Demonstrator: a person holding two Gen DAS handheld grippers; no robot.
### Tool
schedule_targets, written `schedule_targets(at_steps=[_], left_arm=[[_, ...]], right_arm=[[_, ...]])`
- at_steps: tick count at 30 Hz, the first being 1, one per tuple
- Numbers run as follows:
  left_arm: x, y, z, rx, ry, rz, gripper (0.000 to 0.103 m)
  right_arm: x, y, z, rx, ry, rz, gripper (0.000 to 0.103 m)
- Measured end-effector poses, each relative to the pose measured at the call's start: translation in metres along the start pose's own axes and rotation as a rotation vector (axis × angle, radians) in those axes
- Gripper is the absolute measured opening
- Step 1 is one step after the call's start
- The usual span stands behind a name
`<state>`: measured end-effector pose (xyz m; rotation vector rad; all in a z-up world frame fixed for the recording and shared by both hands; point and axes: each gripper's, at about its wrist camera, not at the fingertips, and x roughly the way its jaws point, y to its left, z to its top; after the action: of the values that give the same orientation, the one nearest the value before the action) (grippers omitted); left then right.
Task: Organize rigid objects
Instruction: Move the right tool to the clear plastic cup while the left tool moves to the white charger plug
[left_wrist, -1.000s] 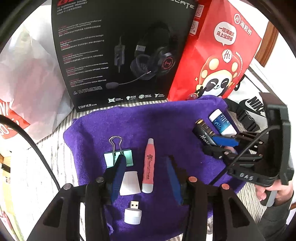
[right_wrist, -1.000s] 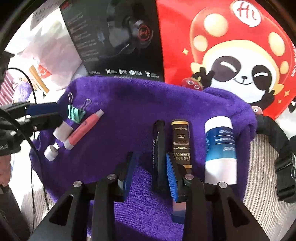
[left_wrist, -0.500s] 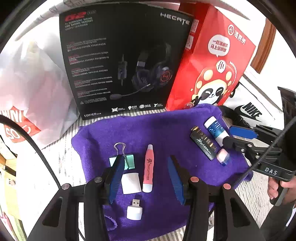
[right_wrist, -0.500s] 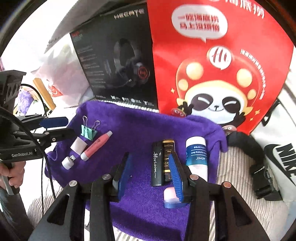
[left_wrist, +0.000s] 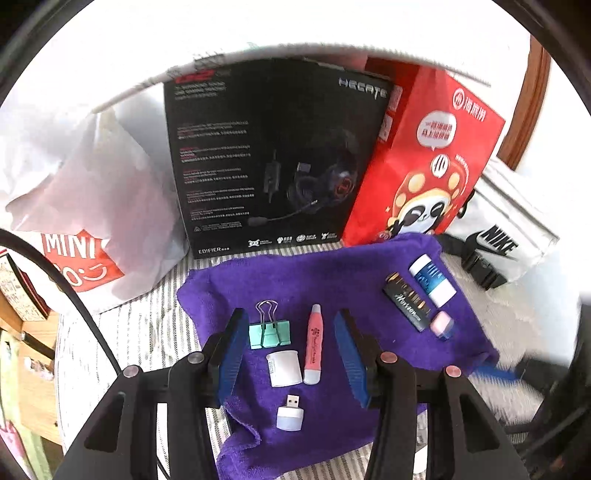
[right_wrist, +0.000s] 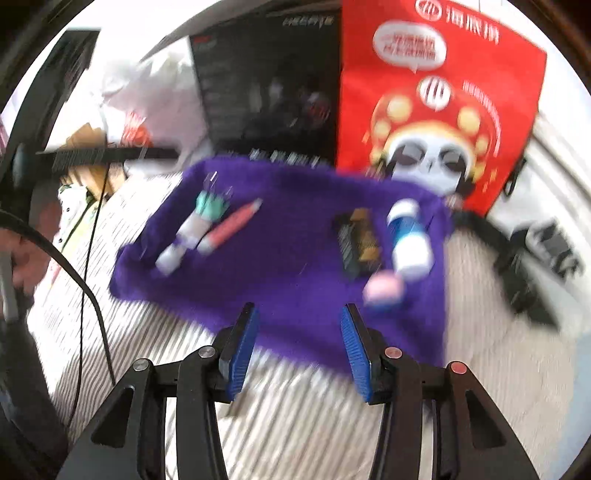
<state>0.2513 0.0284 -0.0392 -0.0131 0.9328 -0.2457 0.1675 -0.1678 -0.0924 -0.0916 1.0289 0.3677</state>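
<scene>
Left tool: my left tool (left_wrist: 291, 354) hangs over the near-left group with its jaws parted and nothing pressed between the pads; the pen and cap merely lie in the gap below.
Right tool: my right tool (right_wrist: 299, 350) is empty, its jaws opening, over the near edge of the purple towel (right_wrist: 295, 258); this view is badly blurred.
Left group: green binder clip (left_wrist: 269, 330), pink pen (left_wrist: 313, 345), white cap (left_wrist: 283, 368) and small USB plug (left_wrist: 291, 408) lie close together on the towel.
Right group: dark Horizon box (left_wrist: 406, 304), blue-and-white bottle (left_wrist: 433, 280) side by side, a pink eraser (left_wrist: 442, 324) at their near end.
Risk, nudging: I judge the cap and pen are so close that closing on one would push the other out of line.
Risk, cloth: the towel is soft and loose; a low pad could snag the pile and drag the whole row.
Risk, rolling: the bottle and pen are round and could roll if the cloth is tugged.
Risk, cable: my black cable (left_wrist: 74, 295) hangs at the left and could sweep the clip.
Surface: no bench here; the towel lies on striped fabric (left_wrist: 155, 332), seemingly a bed.
Room: a black headset box (left_wrist: 273, 158), a red panda bag (left_wrist: 424, 166) and white shopping bags (left_wrist: 92, 206) stand behind the towel.
</scene>
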Motion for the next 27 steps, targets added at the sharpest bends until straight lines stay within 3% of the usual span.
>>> schedule_targets(at_steps=[6,10,16,21,27], left_arm=[[-0.011,-0.002,0.000,0.008,-0.018,-0.022,0.046],[-0.016,-0.006,0.000,0.020,-0.028,-0.039,0.048],[-0.020,-0.009,0.000,0.035,-0.033,-0.055,0.049],[-0.022,-0.004,0.000,0.022,-0.035,-0.048,0.049],[-0.022,-0.001,-0.001,0.018,-0.032,-0.044,0.049]], right_arm=[[0.015,0.020,-0.038,0.069,0.041,0.031,0.046],[0.023,0.028,-0.038,0.124,0.027,0.077,0.046],[0.044,0.033,-0.033,0.141,0.074,0.029,0.046],[0.055,0.033,-0.033,0.146,0.063,-0.002,0.027],[0.045,0.032,-0.034,0.139,0.048,0.005,0.027]])
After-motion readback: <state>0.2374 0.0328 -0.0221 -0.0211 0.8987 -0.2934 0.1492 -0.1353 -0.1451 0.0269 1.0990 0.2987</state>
